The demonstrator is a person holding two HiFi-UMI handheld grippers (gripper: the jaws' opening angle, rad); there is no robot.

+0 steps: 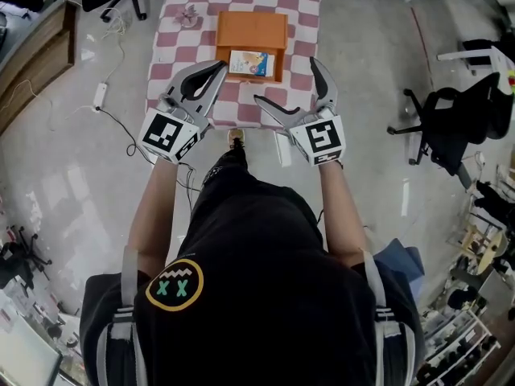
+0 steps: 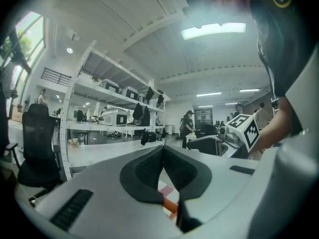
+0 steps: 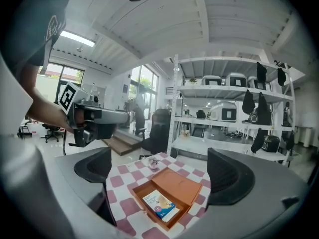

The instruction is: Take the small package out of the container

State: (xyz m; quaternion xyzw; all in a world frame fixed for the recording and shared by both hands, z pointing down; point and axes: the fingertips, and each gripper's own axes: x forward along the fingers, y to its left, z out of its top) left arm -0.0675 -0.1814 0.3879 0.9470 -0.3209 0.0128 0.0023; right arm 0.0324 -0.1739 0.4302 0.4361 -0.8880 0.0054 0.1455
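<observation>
package (image 1: 248, 62) in box (image 1: 252, 29) — on table (image 1: 169, 63)

Open-plan lab or workshop: tall white metal shelving racks (image 3: 229, 91) carrying grey machines, mid-right; black wheeled office chairs (image 1: 455, 123), right edge; glossy grey floor (image 1: 378, 63).

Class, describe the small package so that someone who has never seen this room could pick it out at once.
Find the table with the pink-and-white checked cloth; an open orange box sits on it. The small package lies flat inside the box's near half. It is pale and printed with a blue edge, unlike the small pinkish object at the cloth's far left corner.
</observation>
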